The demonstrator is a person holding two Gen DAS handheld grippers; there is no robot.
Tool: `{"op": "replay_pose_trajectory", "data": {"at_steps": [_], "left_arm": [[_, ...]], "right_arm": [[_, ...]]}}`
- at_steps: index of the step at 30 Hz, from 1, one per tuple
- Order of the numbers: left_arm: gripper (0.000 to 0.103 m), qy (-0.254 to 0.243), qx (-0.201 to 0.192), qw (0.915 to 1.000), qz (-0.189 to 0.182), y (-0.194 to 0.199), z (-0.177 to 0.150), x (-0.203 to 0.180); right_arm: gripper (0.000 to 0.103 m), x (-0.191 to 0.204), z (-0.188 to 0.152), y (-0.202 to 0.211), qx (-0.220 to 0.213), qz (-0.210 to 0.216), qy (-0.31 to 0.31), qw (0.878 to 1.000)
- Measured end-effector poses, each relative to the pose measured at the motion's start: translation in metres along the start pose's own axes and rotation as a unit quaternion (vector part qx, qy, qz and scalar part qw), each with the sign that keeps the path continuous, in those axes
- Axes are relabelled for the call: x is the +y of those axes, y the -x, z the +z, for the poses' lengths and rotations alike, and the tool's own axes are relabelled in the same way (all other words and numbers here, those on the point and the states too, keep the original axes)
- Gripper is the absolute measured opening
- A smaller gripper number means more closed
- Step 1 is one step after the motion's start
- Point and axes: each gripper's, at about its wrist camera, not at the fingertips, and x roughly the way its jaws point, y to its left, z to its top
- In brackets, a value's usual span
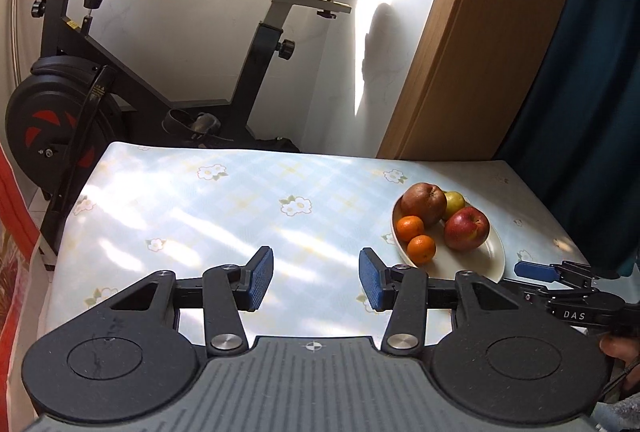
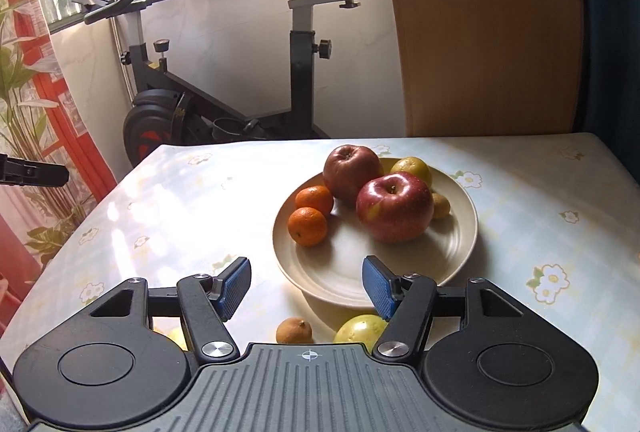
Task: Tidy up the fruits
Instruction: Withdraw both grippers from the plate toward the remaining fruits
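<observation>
Both pairs of jaws stood partly open, nothing between their blue pads. Beyond the right gripper (image 2: 306,290), the round cream ceramic plate (image 2: 460,232) sat near the table's (image 2: 540,184) far right corner, holding two red apples (image 2: 394,206), two small oranges (image 2: 307,226) and yellow-green fruits (image 2: 412,168). A brown fruit (image 2: 294,330) and another yellow-green one (image 2: 360,328) lay on the flowered tablecloth beside the plate's near rim. The left gripper (image 1: 316,278) hovered over bare cloth left of the plate.
</observation>
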Motion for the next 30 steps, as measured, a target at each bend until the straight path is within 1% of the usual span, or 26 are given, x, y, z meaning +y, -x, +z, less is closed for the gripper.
{"op": "replay_pose_trajectory", "data": {"at_steps": [2,3,5,6,8,10,14,17,20,23,26,28,30], "left_arm": [[0.050,-0.004,0.022,0.9997,-0.012,-0.011,-0.013,-0.006],[0.050,0.002,0.031,0.9993,-0.021,-0.017,-0.020,-0.009],[0.050,0.023,0.054,0.9971,-0.050,-0.032,-0.034,-0.013],[0.050,0.025,0.061,0.9963,-0.056,-0.037,-0.041,-0.017],[0.050,0.017,0.069,0.9962,-0.051,-0.042,-0.049,-0.023],[0.050,0.012,0.075,0.9956,-0.056,-0.045,-0.055,-0.027],[0.050,0.023,0.088,0.9939,-0.062,-0.051,-0.059,-0.028],[0.050,0.028,0.100,0.9921,-0.070,-0.052,-0.068,-0.032],[0.051,0.019,0.110,0.9919,-0.061,-0.054,-0.077,-0.036],[0.052,0.037,0.109,0.9913,-0.063,-0.053,-0.081,-0.032],[0.053,0.043,0.103,0.9923,-0.053,-0.049,-0.082,-0.028],[0.053,0.050,0.102,0.9923,-0.048,-0.047,-0.082,-0.024],[0.053,0.062,0.100,0.9921,-0.042,-0.042,-0.083,-0.015]], "right_arm": [[0.059,0.008,-0.004,0.001,0.004,-0.006,0.015,1.000],[0.059,0.012,-0.005,0.002,0.007,-0.010,0.023,1.000],[0.058,0.015,-0.007,0.007,0.007,-0.008,0.027,1.000],[0.058,0.016,-0.007,0.010,0.006,-0.009,0.026,1.000],[0.058,0.017,-0.008,0.014,0.004,-0.012,0.026,1.000],[0.058,0.016,-0.008,0.016,0.004,-0.014,0.026,1.000],[0.058,0.015,-0.009,0.017,0.004,-0.014,0.019,1.000],[0.058,0.016,-0.010,0.017,0.006,-0.012,0.023,1.000],[0.058,0.018,-0.010,0.018,0.008,-0.010,0.030,0.999],[0.058,0.020,-0.010,0.019,0.011,-0.009,0.035,0.999],[0.058,0.023,-0.011,0.018,0.016,-0.005,0.038,0.999],[0.058,0.026,-0.011,0.017,0.023,0.005,0.042,0.999],[0.058,0.033,-0.010,0.015,0.027,0.010,0.056,0.998]]}}
